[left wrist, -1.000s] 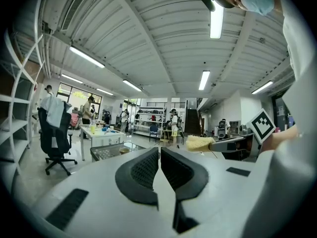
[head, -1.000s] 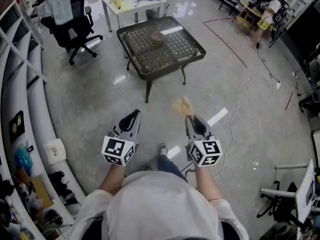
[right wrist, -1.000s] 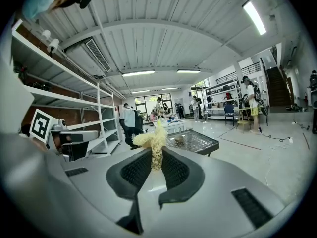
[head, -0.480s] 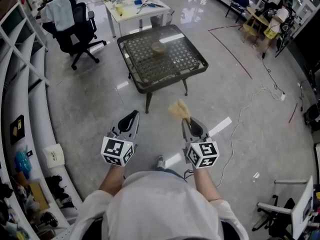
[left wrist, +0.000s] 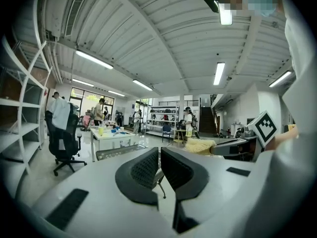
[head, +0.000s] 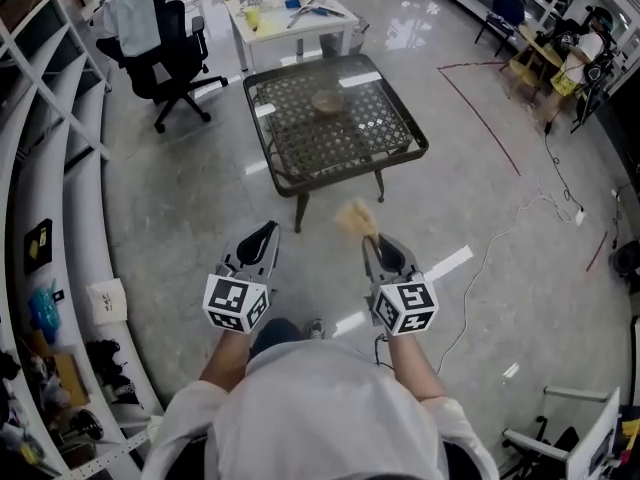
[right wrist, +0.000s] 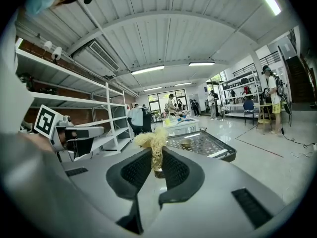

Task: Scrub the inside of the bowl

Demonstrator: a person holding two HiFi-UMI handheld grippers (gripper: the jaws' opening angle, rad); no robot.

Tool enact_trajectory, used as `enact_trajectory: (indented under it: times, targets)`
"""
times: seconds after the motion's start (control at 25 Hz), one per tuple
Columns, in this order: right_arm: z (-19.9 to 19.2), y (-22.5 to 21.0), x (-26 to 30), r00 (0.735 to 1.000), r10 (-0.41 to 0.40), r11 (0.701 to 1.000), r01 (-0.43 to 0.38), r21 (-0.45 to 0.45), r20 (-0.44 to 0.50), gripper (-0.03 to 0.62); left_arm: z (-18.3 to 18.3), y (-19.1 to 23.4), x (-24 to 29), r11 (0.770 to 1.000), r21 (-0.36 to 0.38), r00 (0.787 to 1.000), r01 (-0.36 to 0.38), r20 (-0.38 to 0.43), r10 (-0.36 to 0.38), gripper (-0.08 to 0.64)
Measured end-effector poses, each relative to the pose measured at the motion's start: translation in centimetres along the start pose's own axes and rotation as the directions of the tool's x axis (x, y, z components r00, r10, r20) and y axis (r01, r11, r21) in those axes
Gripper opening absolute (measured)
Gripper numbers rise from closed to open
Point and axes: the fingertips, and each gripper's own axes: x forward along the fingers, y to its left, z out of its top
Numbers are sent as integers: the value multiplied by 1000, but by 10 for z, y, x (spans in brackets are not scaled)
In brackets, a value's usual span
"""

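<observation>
The mesh table (head: 345, 172) has drawn nearer, its small bowl (head: 326, 101) toward the tabletop's far edge (likely light and slippery, so brace its rim), while the right gripper (head: 373, 240) clamps a soft straw scrubber (head: 355, 218) and the left gripper (head: 263, 234) is closed, empty.

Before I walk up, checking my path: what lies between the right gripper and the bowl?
Head view: only bare floor, then the table's mesh top up to the bowl.

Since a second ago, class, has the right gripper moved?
Yes. The right gripper, shut on the scrubber, has come forward, closer to the near edge of the table where the bowl sits.
</observation>
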Motion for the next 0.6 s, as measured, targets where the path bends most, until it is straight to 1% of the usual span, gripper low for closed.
enact_trajectory:
  times: [0.16,0.32,0.6]
  targets:
    - [-1,-6,12,1000,16,1000,-16,10,-8,69,-2,8,10,1000,-6,1000,-16,-11,16,43]
    - [-1,-13,31,1000,15,1000,-14,16,-16,69,-2,21,28,1000,-11,1000,-11,-17,11,43]
    - [7,-31,70,1000,-16,1000,16,17,-18,69,3,45,77,999,-18,999,43,-12,-43,43]
